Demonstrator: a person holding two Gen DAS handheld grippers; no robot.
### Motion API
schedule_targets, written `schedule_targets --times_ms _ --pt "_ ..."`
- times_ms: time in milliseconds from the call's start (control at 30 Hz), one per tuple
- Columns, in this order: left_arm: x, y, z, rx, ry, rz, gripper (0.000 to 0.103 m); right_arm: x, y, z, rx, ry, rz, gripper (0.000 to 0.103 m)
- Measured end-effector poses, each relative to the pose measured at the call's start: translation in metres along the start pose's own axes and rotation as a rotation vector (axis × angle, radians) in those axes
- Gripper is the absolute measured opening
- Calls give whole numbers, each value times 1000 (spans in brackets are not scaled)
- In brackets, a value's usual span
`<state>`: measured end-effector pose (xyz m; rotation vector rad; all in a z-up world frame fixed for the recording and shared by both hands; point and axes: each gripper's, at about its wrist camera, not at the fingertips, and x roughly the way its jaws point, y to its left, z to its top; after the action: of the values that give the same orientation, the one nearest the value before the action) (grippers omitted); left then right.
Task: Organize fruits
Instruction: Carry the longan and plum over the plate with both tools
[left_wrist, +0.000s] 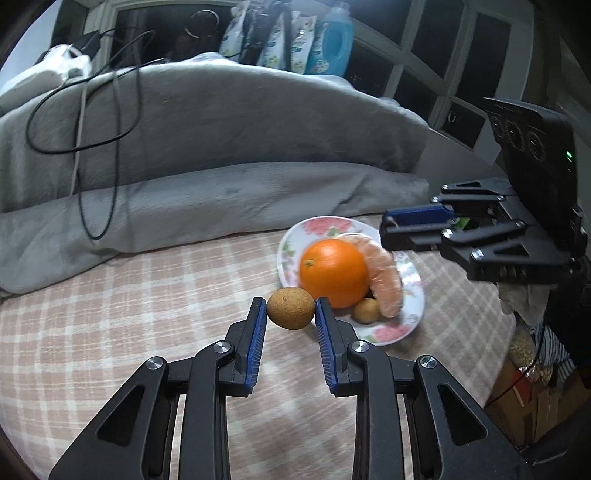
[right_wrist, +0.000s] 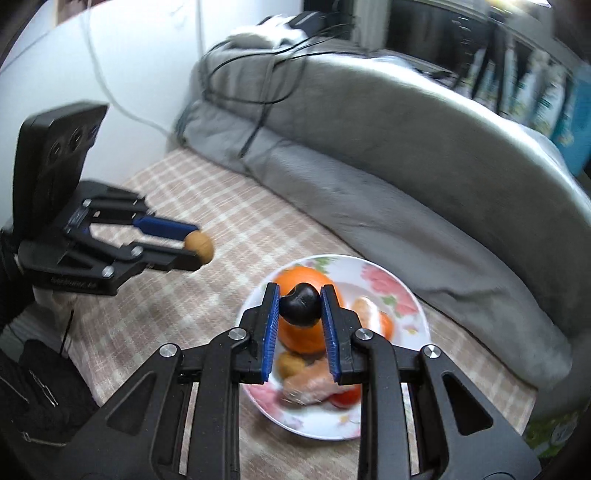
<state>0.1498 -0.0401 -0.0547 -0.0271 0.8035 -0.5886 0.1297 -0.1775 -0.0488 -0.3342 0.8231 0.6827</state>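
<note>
A: What has the left gripper (left_wrist: 290, 308) got?

B: A small brown fruit (left_wrist: 290, 308), round and rough-skinned, perhaps a longan. Its fingers (left_wrist: 257, 332) are clenched on it at the very tips, one pad on each side. It hangs above the checked bedsheet (left_wrist: 129, 295), just beside the rim of the floral plate (left_wrist: 406, 328).

A: And the right gripper (right_wrist: 300, 306)?

B: Closed on a dark, glossy, lumpy fruit (right_wrist: 300, 304), held over the plate (right_wrist: 369, 273). I can't name it for certain.

A: How would they handle?

B: Both look light. The brown one's shell seems stiff and a bit grainy, so the ribbed pads should bite well; gripped across its widest part is right. The dark one looks smooth, so it may slip if squeezed off-centre.

A: What's on the plate?

B: A whole orange (left_wrist: 334, 271), heavy for this lot and inclined to roll, a peeled citrus piece (left_wrist: 384, 280) leaning on it, soft and easily crushed, and another small brown fruit (left_wrist: 365, 310) in front.

A: So go gently on the peeled one?

B: I'd say so.
</note>
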Motion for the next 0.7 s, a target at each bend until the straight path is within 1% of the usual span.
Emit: schedule_targets --times_ms 200,233,367,567,700 --pt "7 -24 4 23 0 -26 25 -12 -29 -12 92 -40 -27 23" --pt "8 -26 4 23 0 -33 25 -15 -38 -16 126 -52 -33 23" --pt "14 -38 5 35 4 -49 26 -15 -49 -21 169 -62 -35 23" --pt "23 -55 6 57 19 -53 25 -7 -72 -32 258 -69 -31 23" --pt "29 -64 7 81 25 -38 25 -3 -79 -37 280 -64 -28 23"
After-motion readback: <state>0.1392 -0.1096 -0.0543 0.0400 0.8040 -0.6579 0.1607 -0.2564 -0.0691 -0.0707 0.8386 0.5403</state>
